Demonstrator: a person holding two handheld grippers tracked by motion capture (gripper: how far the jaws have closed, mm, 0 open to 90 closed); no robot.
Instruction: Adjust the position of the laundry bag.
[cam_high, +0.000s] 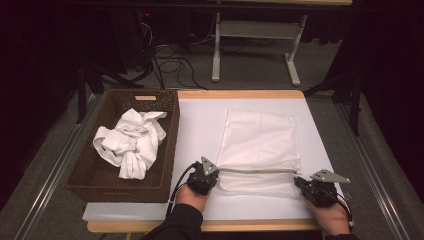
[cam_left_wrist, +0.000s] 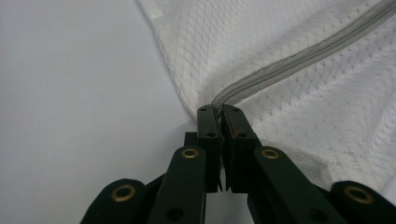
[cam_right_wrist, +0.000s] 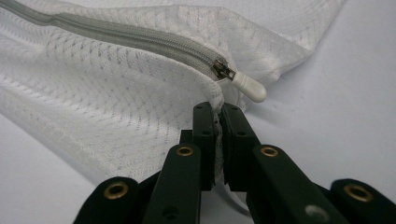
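A: What is seen on the desk (cam_high: 200, 120)?

B: A white mesh laundry bag (cam_high: 260, 145) is laid flat on the white desk surface, right of centre. A grey zipper (cam_high: 255, 171) is run across the bag near its front edge.

A: How are the left tongs (cam_high: 212, 176) set?

B: They are pressed together on the bag's near left corner. In the left gripper view the left tongs (cam_left_wrist: 218, 114) are seen closed on the mesh right where the zipper (cam_left_wrist: 299, 56) ends, with the fabric (cam_left_wrist: 261, 51) drawn up from that spot.

A: And the right tongs (cam_high: 300, 183)?

B: The near right corner of the bag is pinched by them. In the right gripper view the right tongs (cam_right_wrist: 218, 112) are clamped on a fold of mesh just below the zipper slider (cam_right_wrist: 223, 70), whose white pull tab (cam_right_wrist: 250, 87) is pointed off to the right. The zipper (cam_right_wrist: 130, 35) appears closed along the length that is shown.

A: What is placed beside the bag?

B: A dark brown wicker basket (cam_high: 165, 150) is set at the left side of the desk, and crumpled white cloth (cam_high: 131, 142) is heaped inside it. The basket and the bag are kept apart by bare desk surface.

A: Is anything seen of the person?

B: A hand is wrapped around each gripper at the front edge of the desk, and a dark sleeve (cam_high: 175, 225) is shown on the left arm.
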